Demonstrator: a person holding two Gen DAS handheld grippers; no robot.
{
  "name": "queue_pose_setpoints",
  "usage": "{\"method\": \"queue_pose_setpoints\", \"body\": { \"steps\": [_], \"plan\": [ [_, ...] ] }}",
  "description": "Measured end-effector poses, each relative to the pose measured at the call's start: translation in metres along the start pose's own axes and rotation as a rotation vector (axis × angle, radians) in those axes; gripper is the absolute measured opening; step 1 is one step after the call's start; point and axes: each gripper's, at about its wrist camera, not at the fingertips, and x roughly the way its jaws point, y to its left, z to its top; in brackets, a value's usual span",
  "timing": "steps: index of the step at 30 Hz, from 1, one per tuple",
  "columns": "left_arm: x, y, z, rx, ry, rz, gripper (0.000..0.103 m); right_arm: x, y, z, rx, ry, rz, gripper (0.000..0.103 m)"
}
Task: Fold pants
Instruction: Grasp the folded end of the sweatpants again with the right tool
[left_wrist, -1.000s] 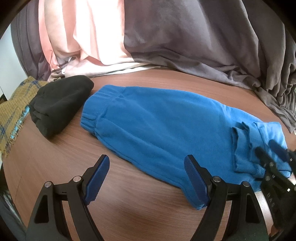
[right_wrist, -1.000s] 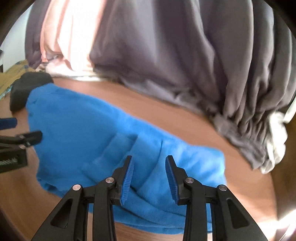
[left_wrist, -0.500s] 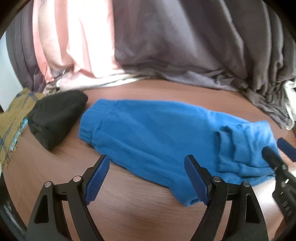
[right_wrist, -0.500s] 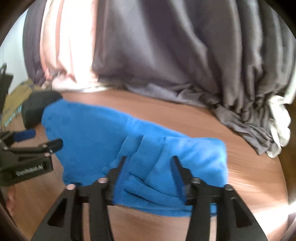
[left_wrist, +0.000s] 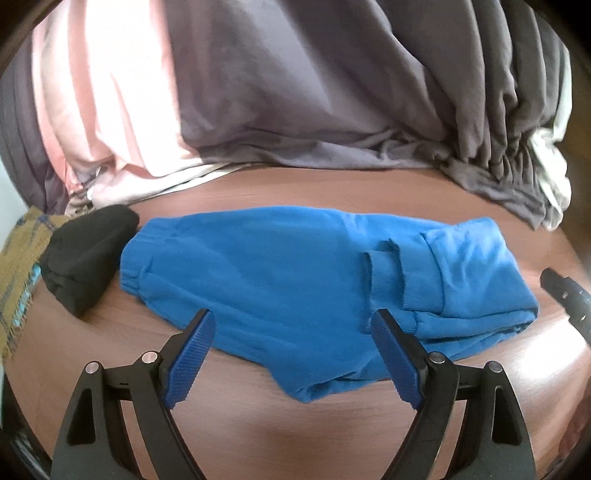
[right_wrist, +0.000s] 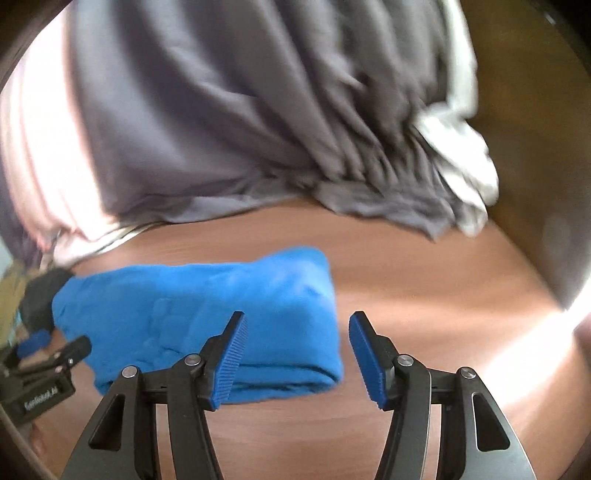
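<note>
The blue pants (left_wrist: 295, 280) lie folded lengthwise on the brown wooden table (left_wrist: 332, 435), cuffs to the left, the right part doubled over. My left gripper (left_wrist: 291, 363) is open and empty, hovering just in front of the pants' near edge. My right gripper (right_wrist: 295, 358) is open and empty, near the folded right end of the pants (right_wrist: 207, 314). The right gripper's tip shows at the right edge of the left wrist view (left_wrist: 565, 295); the left gripper shows at the left of the right wrist view (right_wrist: 44, 369).
A folded black garment (left_wrist: 88, 254) lies left of the pants, beside a yellow plaid cloth (left_wrist: 18, 258). A heap of grey (left_wrist: 314, 92), pink (left_wrist: 92, 103) and white (left_wrist: 550, 166) clothes fills the back of the table.
Both grippers have pulled back and away from the pants. The right gripper has opened wider and let go of the folded right end, which now lies flat on the table.
</note>
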Motion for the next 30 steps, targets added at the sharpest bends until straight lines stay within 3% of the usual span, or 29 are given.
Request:
{"method": "queue_pose_setpoints", "body": {
  "steps": [9,18,26,30],
  "plan": [
    [0.017,-0.028,0.013,0.092,-0.038,0.029,0.087,0.033,-0.034,-0.018,0.218,0.114,0.081,0.058],
    [0.034,-0.037,0.016,0.117,-0.009,0.031,0.087,0.046,-0.036,-0.028,0.283,0.16,0.125,0.057],
    [0.036,-0.023,0.014,0.075,0.016,0.039,0.087,0.049,-0.025,-0.024,0.222,0.17,0.106,0.027],
    [0.031,-0.007,0.012,0.027,0.03,0.043,0.087,0.036,-0.01,-0.014,0.13,0.127,0.076,0.024]
  ]
}}
